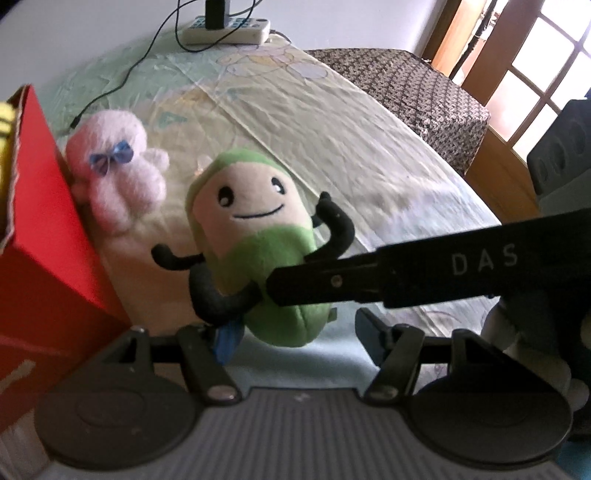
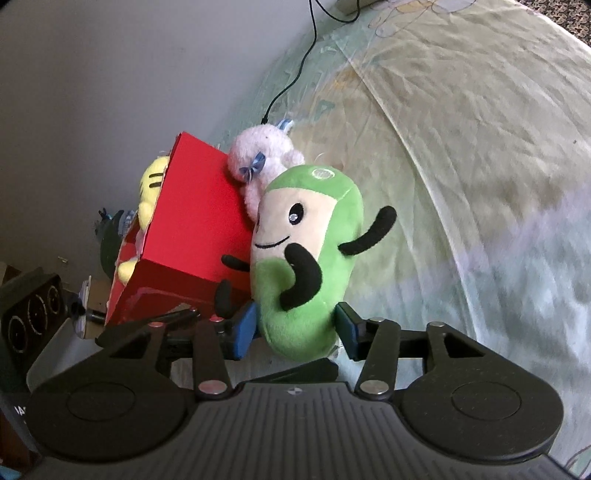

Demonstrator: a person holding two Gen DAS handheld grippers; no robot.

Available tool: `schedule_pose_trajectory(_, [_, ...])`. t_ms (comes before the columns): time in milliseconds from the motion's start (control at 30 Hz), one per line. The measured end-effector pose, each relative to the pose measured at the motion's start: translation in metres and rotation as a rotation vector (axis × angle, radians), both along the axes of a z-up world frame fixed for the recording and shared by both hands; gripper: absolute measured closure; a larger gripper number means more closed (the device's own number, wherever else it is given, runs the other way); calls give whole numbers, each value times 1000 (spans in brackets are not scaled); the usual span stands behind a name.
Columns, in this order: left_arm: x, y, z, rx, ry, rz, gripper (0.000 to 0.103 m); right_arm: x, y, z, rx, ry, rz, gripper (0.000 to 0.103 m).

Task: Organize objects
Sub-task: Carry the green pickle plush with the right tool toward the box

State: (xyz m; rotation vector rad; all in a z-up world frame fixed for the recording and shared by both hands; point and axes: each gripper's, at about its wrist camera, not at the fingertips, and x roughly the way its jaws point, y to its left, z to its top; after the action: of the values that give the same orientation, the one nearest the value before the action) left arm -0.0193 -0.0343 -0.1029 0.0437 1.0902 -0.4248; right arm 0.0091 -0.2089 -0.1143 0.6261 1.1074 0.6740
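A green bean plush (image 1: 255,236) with a smiling face and black limbs stands upright on the bed beside a red box (image 1: 44,258). My right gripper (image 2: 295,328) is shut on the plush's (image 2: 306,236) lower end, a blue pad touching each side. One of its black fingers (image 1: 332,284) crosses the plush in the left wrist view. My left gripper (image 1: 295,336) stands open around the same lower end, its right finger clear of the plush. A pink plush (image 2: 262,155) leans on the red box (image 2: 195,221), and a yellow striped plush (image 2: 151,184) lies inside.
The pale green bed sheet (image 1: 332,129) stretches away to the right. A power strip (image 1: 225,27) and its black cable (image 1: 122,77) lie at the far end by the wall. A dark patterned cover (image 1: 406,85) and a wooden-framed window (image 1: 517,74) stand at the back right.
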Motion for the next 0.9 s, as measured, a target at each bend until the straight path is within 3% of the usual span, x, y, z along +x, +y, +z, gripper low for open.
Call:
schedule_pose_trajectory(167, [-2,6,1,-15,-1,21,33,1,-5,3,11,-11,-39,48])
schedule_pose_trajectory(233, [-1,8,1,-15,-7,30,30,2,-10,4,16,-17,-77,36])
schedule_pose_trajectory(433, [8,9,4,-4,-31,56,19,12,-15,-3,17,8,-119,36])
schedule_pose_trajectory(900, [31,-16,-8,40,-12,12,24,21,-15,-14,28,37,-96,37])
